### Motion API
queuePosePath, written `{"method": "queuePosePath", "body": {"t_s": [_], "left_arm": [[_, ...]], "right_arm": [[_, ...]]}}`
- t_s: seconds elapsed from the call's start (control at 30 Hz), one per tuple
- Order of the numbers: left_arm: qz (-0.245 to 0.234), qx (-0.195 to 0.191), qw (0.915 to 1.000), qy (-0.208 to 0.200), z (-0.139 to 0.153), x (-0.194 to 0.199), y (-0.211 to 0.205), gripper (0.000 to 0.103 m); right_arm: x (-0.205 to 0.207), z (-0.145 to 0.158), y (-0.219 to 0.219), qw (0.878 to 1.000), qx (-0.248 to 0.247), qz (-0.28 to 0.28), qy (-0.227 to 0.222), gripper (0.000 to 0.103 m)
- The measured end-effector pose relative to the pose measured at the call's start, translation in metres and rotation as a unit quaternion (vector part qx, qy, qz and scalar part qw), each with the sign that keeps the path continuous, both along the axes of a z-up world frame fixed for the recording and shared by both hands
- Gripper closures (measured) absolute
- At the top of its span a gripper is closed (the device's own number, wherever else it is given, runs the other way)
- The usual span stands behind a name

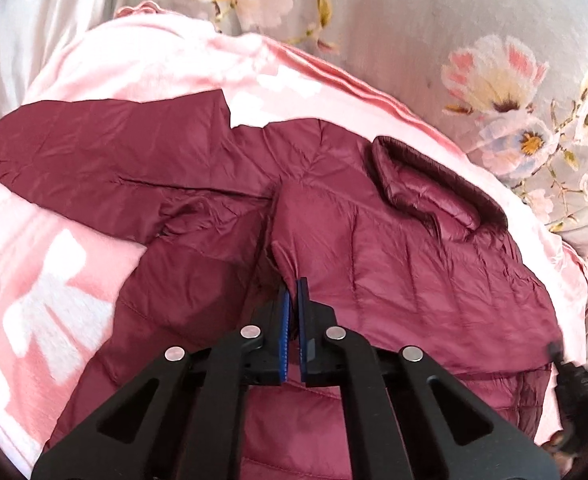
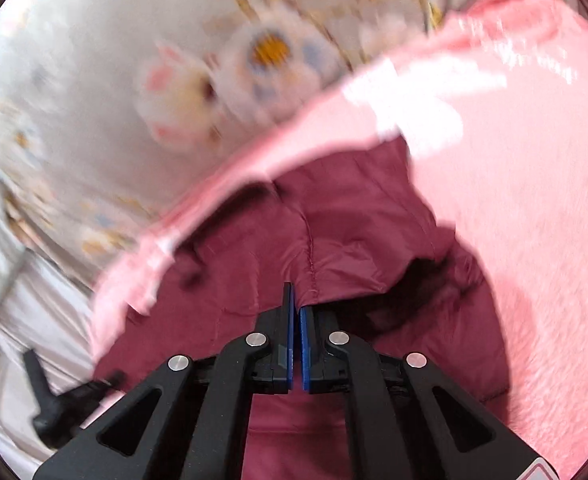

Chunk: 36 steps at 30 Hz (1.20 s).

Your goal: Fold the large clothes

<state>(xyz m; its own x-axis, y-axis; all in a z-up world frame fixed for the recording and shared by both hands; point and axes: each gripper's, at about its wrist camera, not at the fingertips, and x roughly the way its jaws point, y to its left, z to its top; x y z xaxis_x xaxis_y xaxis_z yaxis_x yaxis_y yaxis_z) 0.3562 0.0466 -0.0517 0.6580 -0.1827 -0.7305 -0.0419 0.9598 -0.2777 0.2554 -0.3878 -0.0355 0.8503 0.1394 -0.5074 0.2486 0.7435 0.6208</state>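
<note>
A maroon quilted down jacket (image 1: 394, 248) lies spread on a pink blanket (image 1: 141, 68), collar (image 1: 426, 184) to the right, one sleeve (image 1: 93, 148) stretched out to the left. My left gripper (image 1: 292, 284) is shut on a pinched fold of the jacket near its middle. In the right wrist view the same jacket (image 2: 334, 216) lies below, and my right gripper (image 2: 296, 300) is shut on a seam fold of it. The other gripper shows as a blurred black shape at the left edge of the right wrist view (image 2: 53, 404) and at the right edge of the left wrist view (image 1: 574, 392).
The pink blanket (image 2: 514, 200) with white bow prints covers a bed with grey floral bedding (image 1: 514, 92). The bedding (image 2: 93, 120) lies beyond the blanket's edge in the right wrist view, which is motion-blurred.
</note>
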Motion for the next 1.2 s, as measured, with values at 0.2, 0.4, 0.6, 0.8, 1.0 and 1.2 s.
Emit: {"method": "queuePosePath", "body": {"t_s": [0.2, 0.4, 0.6, 0.8, 1.0, 1.2], "left_arm": [[-0.008, 0.042, 0.9984, 0.036, -0.04, 0.003, -0.014, 0.101], [0.012, 0.056, 0.998, 0.027, -0.038, 0.002, -0.003, 0.101], [0.02, 0.061, 0.9976, 0.025, -0.04, 0.002, 0.011, 0.101], [0.021, 0.069, 0.9972, 0.017, -0.045, 0.001, 0.007, 0.101], [0.021, 0.093, 0.9955, 0.006, -0.046, -0.001, 0.001, 0.101], [0.021, 0.1, 0.9948, 0.003, -0.046, -0.003, -0.001, 0.1]], "right_arm": [[0.016, -0.038, -0.003, 0.995, -0.027, 0.007, 0.093, 0.101], [0.002, -0.038, -0.029, 0.997, 0.0, -0.032, 0.075, 0.063], [0.003, -0.049, -0.052, 0.995, 0.006, -0.058, 0.081, 0.098], [0.003, -0.057, -0.065, 0.99, -0.017, -0.083, 0.111, 0.101], [0.004, -0.041, -0.05, 0.985, -0.073, -0.085, 0.132, 0.099], [-0.024, 0.015, 0.014, 0.982, -0.163, -0.075, 0.062, 0.092]]}}
